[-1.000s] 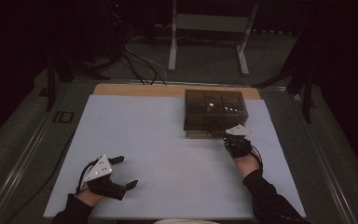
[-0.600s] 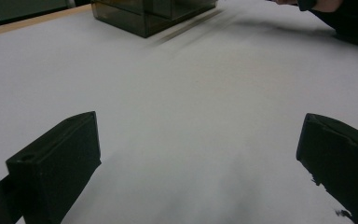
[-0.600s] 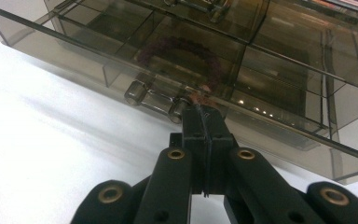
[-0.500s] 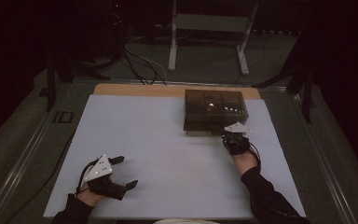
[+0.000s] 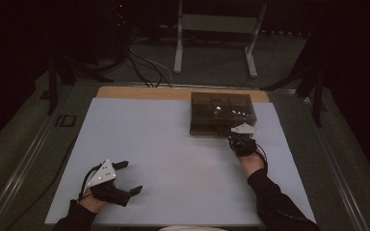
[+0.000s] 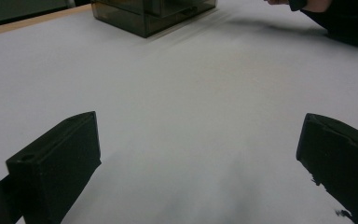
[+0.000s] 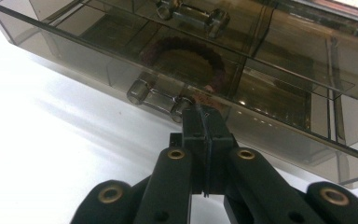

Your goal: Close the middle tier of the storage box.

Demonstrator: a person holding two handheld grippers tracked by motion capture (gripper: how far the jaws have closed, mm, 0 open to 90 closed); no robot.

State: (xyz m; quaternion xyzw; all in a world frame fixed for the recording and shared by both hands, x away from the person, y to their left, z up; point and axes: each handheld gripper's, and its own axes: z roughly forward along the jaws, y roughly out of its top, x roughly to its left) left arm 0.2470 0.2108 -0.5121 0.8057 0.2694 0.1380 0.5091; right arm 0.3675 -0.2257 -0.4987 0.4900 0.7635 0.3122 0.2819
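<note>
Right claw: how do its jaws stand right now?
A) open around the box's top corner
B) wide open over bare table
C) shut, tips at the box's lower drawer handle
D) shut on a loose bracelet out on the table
C: in the right gripper view the right claw has its jaws pressed together, tips at the clear handle on the lower drawer of the box.

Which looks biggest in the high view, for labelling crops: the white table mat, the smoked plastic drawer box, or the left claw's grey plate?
1. White table mat
2. Smoked plastic drawer box
3. Left claw's grey plate, clearly smallest although nearer the camera.
</note>
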